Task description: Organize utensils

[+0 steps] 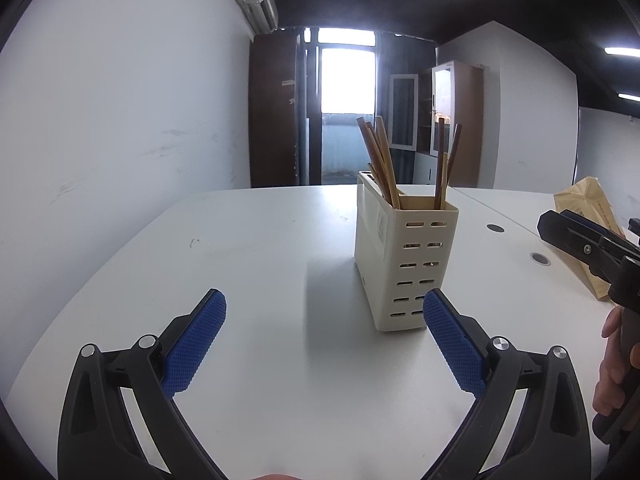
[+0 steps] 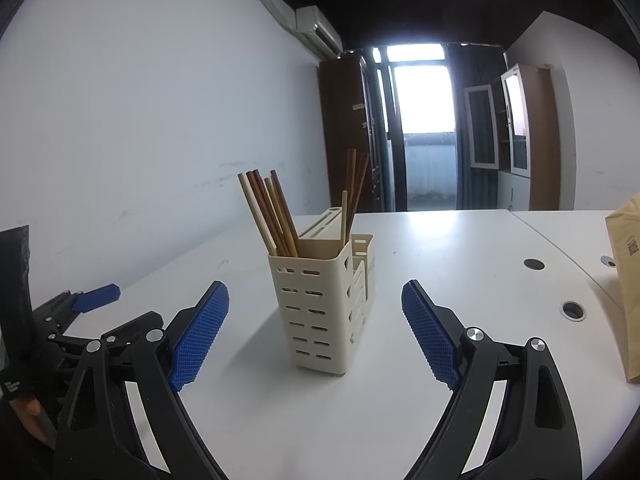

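Chopsticks (image 2: 276, 216) stand bundled in a cream slotted holder (image 2: 320, 312) on the white bench (image 1: 240, 240).

Both tongs hang empty over the near bench with blue pads spread wide apart: left tongs (image 1: 324, 304) just near-left of the holder, right tongs (image 2: 316, 296) facing it. More sticks lean in its far compartment. A brown paper bag (image 2: 624, 280) stands at the far right; its dark print is too blurred to read. A small sticker on the holder's side is illegible too.
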Tool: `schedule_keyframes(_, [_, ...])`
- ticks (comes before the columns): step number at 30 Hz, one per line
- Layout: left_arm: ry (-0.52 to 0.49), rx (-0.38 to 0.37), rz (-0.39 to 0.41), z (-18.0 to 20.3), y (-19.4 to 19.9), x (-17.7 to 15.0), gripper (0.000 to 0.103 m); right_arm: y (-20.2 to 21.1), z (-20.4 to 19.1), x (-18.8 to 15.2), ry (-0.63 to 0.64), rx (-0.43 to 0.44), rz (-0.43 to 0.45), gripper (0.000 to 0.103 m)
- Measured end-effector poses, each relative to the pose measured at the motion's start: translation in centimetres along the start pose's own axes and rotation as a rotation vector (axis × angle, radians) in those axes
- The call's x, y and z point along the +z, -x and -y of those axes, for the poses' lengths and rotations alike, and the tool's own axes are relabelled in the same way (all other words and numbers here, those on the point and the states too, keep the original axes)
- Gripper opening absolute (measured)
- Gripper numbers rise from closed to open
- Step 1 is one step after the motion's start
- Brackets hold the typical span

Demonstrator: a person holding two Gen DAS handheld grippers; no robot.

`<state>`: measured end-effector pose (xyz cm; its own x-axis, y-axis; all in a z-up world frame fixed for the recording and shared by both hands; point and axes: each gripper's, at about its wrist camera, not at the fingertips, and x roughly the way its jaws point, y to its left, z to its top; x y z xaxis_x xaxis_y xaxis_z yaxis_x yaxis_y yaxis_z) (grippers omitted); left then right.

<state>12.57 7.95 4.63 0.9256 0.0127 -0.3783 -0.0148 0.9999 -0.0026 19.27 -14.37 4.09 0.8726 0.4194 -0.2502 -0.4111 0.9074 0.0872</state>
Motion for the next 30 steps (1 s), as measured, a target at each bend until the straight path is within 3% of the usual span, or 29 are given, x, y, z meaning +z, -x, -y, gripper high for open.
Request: schedule_keyframes(30, [-0.023, -0.006, -0.008, 0.87, -0.24, -0.27, 0.097, -0.17, 0.24, -0.28, 0.012, -0.009, -0.012, 0.089])
